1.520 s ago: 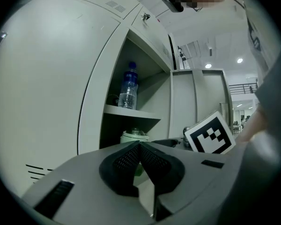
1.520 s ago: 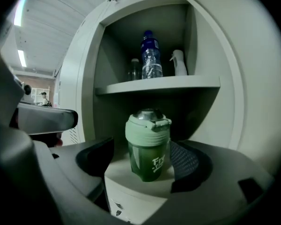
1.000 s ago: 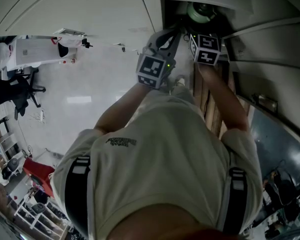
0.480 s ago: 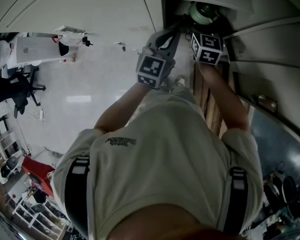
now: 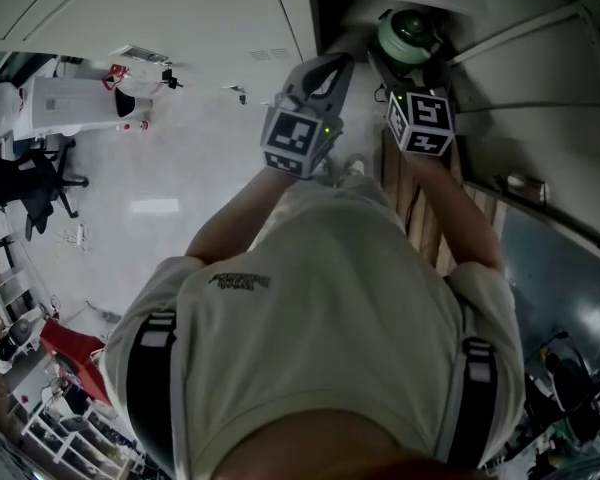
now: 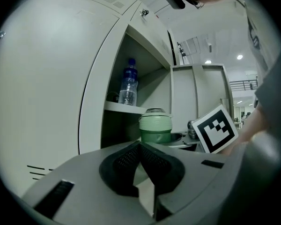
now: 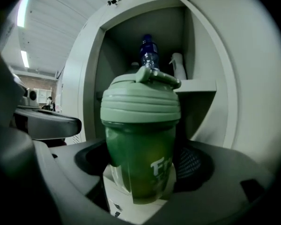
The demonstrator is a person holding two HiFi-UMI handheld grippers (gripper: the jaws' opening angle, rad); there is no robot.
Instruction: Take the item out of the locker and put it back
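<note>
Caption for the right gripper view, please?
Right gripper grips a translucent green plastic shaker bottle with pale-green lid before an open grey metal locker.

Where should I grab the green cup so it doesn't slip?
Grip the cup by its round body, just under the wide lid, coming level from the side. It stands upright, and the overhanging lid should stop it sliding through.

A blue-capped water bottle (image 6: 128, 84) stands upright near a white bottle (image 7: 179, 68); a black office chair (image 5: 35, 183) stands well apart
</note>
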